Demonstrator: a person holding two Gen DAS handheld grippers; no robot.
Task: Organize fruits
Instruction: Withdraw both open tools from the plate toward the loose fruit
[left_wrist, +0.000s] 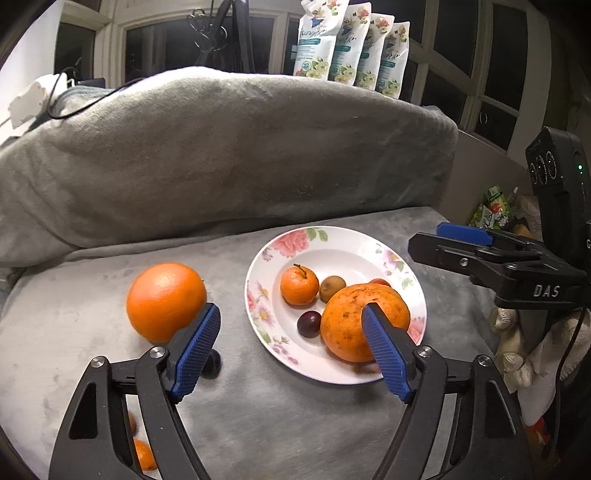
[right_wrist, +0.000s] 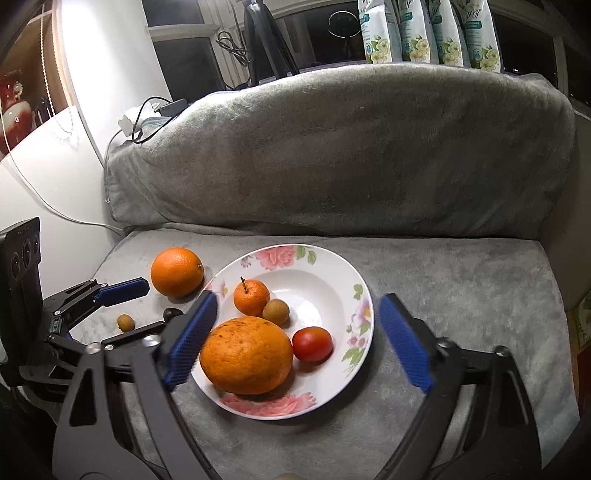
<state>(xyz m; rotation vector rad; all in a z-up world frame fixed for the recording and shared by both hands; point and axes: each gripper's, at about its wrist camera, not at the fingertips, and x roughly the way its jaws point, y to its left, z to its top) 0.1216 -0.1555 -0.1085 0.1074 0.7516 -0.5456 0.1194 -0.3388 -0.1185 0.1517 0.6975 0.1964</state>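
My left gripper (left_wrist: 291, 314) stands with its jaws spread wide and nothing between the blue pads (left_wrist: 194, 354); it hangs over the grey blanket (left_wrist: 74, 332) between the loose orange (left_wrist: 166, 301) and the flowered plate (left_wrist: 332, 240). My right gripper (right_wrist: 297, 304) is spread just as wide and grips nothing; its pads (right_wrist: 404, 339) straddle the near half of the plate (right_wrist: 325, 258), one at the plate's left edge and one past its right edge.

The plate sits near the middle of the blanket-covered seat, in front of the padded back (right_wrist: 351, 147). In it lie a large speckled orange (right_wrist: 246, 355) at the near side, a small mandarin with a stem (right_wrist: 251, 297) behind it, a brown longan (right_wrist: 275, 312) touching the mandarin's right side, and a red tomato (right_wrist: 312, 344) just right of the big orange. From the left wrist view a dark plum (left_wrist: 308, 324) also shows in the plate, at the big orange's left.

Off the plate, toward the seat's left edge, the smooth orange (right_wrist: 177, 272) rests on the blanket close beside the plate's rim. Nearer to me lie a second longan (right_wrist: 125, 322) and a dark round fruit (right_wrist: 173, 314), partly hidden behind my gripper finger. Another small orange fruit (left_wrist: 144, 456) peeks out at the blanket's near left corner.
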